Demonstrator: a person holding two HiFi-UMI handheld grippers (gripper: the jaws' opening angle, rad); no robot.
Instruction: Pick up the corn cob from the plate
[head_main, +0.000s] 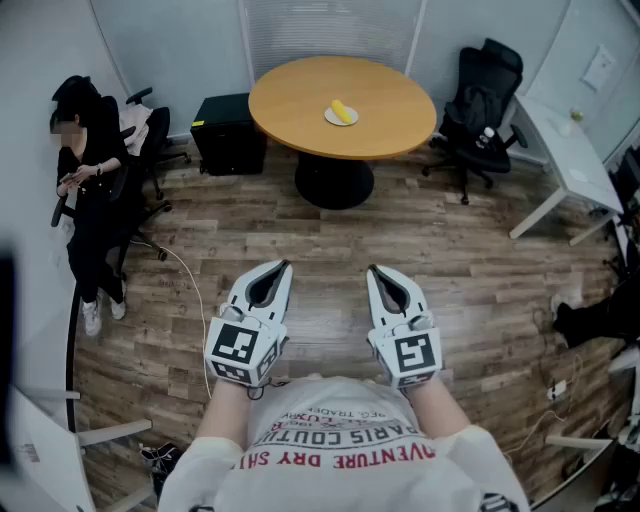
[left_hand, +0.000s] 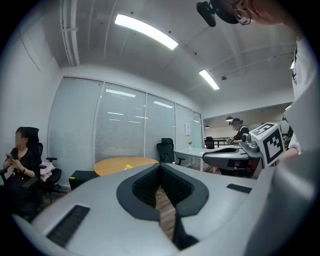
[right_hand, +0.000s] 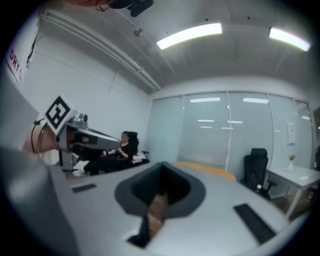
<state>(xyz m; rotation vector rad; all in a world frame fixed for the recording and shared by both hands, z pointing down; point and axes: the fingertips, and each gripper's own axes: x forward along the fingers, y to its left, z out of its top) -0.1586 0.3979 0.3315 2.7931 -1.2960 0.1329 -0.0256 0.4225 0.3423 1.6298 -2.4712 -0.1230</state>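
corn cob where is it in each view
Head view: corn cob on its plate, top centre, on the round table.
Left gripper view: small yellow speck left of centre, on the table.
Right gripper view: not visible; only the table's edge shows.
Shared landmark: the round table.

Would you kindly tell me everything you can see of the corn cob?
The corn cob is small and yellow. It lies on its side, slanted across a small white plate near the middle of the round wooden table at the far side of the room. Only the plate touches it. Its kernels and ends are too small to make out.
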